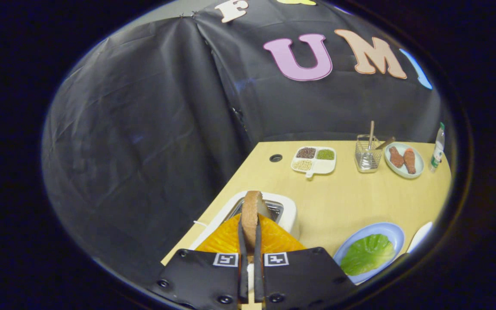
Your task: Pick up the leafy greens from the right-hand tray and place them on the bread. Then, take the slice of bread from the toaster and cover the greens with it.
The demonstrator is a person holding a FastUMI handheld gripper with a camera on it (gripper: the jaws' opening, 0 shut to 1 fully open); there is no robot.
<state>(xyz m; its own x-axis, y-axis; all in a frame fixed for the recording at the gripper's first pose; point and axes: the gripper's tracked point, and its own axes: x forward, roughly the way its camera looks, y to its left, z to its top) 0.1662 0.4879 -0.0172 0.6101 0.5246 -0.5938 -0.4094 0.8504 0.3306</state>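
While the gripper [250, 230] is pinching the slice of bread [251, 212] between both fingers, the slice is standing upright just above the white toaster [289, 213]. To the right, the leafy greens [367, 254] are lying on the blue plate [396, 234], near the toaster.

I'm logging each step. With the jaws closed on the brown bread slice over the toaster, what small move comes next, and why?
Probably carry the brown bread slice rightward toward the blue plate: the gripper pinches it above the white toaster, and the green leaf lies uncovered.
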